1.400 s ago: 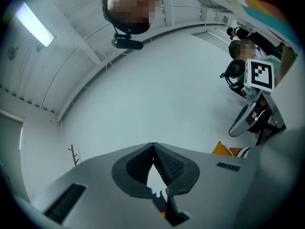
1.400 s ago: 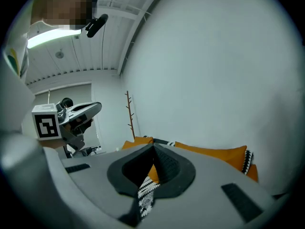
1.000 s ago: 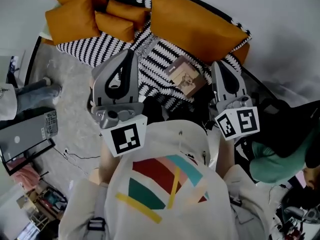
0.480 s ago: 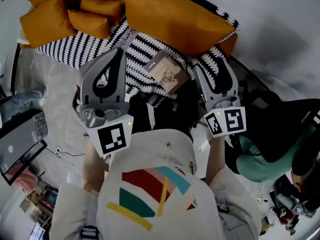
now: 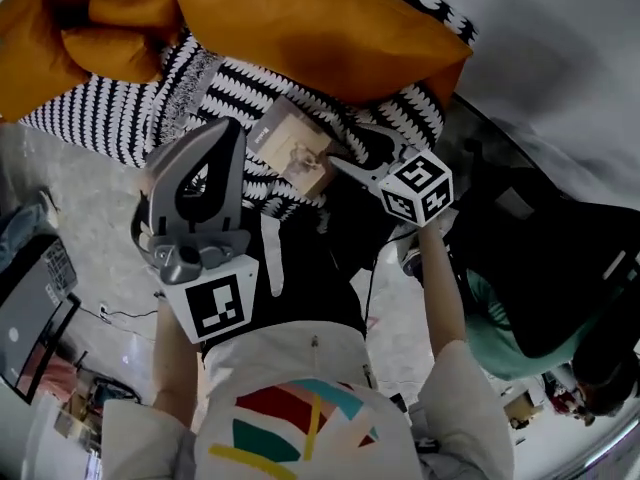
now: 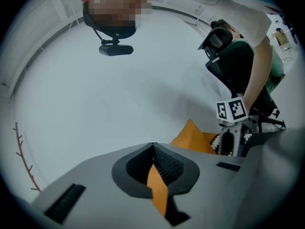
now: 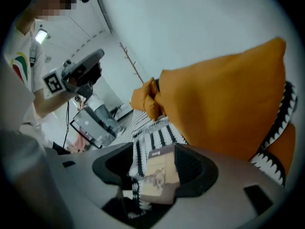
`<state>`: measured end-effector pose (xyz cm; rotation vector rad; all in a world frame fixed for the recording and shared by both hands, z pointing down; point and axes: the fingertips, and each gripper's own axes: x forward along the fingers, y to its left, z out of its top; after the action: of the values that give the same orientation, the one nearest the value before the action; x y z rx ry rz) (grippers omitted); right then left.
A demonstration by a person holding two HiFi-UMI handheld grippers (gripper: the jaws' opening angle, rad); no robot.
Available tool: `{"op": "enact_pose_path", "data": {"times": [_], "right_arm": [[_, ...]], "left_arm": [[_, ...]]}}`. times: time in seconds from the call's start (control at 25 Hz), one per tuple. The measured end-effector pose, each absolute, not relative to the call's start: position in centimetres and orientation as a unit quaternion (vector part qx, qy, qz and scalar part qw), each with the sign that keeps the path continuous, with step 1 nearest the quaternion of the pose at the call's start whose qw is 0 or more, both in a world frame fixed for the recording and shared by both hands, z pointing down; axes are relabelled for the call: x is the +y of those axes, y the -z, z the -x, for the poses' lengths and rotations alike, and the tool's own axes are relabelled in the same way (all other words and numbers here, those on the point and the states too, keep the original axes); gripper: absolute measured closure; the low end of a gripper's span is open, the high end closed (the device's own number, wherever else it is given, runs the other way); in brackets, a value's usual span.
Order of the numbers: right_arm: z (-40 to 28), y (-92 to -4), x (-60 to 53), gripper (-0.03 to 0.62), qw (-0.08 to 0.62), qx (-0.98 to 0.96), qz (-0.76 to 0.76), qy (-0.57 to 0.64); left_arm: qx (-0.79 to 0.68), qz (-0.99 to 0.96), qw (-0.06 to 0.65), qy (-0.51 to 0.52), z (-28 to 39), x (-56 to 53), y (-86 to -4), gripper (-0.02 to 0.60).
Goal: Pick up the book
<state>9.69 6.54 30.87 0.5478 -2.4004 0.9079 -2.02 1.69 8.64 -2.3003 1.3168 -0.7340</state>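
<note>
The book (image 5: pixel 294 152), tan with a brown spine, lies flat on the black-and-white striped throw (image 5: pixel 110 108) of the sofa. My right gripper (image 5: pixel 350 150) points at it from the right, its jaws opening wide beside the book's right edge. In the right gripper view the book (image 7: pixel 159 175) shows between the spread pads (image 7: pixel 190 168), which do not press on it. My left gripper (image 5: pixel 232 128) hangs left of the book, apart from it, jaws shut with nothing held. In the left gripper view its pads (image 6: pixel 164 168) meet at the tip.
Big orange cushions (image 5: pixel 300 28) lean on the sofa back just behind the book. A laptop (image 5: pixel 30 298) sits on the floor at the left. A person in a teal top (image 5: pixel 510 318) sits in a dark chair at the right.
Both grippers have come down toward the sofa. The right one tipped downward, swung in beside the book and went from shut to wide open. The left stayed shut.
</note>
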Motion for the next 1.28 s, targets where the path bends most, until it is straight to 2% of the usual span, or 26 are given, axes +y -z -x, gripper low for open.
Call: {"op": "enact_pose_path", "data": {"times": [0.16, 0.4, 0.72, 1.0, 1.28], "right_arm": [[-9.3, -39.8, 8.0, 0.313, 0.352, -0.857, -0.119, -0.357], [-8.0, -48.2, 8.7, 0.313, 0.4, -0.811, -0.048, -0.425], [-6.8, -53.4, 9.6, 0.313, 0.421, -0.76, 0.022, -0.495], [-6.3, -56.0, 12.0, 0.313, 0.461, -0.73, 0.093, -0.496], [-6.0, -52.3, 13.3, 0.315, 0.418, -0.714, 0.171, -0.534]], "left_arm": [[0.502, 0.812, 0.165, 0.249, 2.6, -2.2, -14.0, 0.575], [0.488, 0.827, 0.14, 0.241, 1.3, -4.1, -21.3, 0.575], [0.468, 0.848, 0.094, 0.23, 0.1, -3.5, -28.0, 0.575], [0.491, 0.834, 0.067, 0.241, 2.5, -2.7, -31.2, 0.575], [0.502, 0.827, 0.06, 0.247, 4.5, -2.3, -31.7, 0.575]]}}
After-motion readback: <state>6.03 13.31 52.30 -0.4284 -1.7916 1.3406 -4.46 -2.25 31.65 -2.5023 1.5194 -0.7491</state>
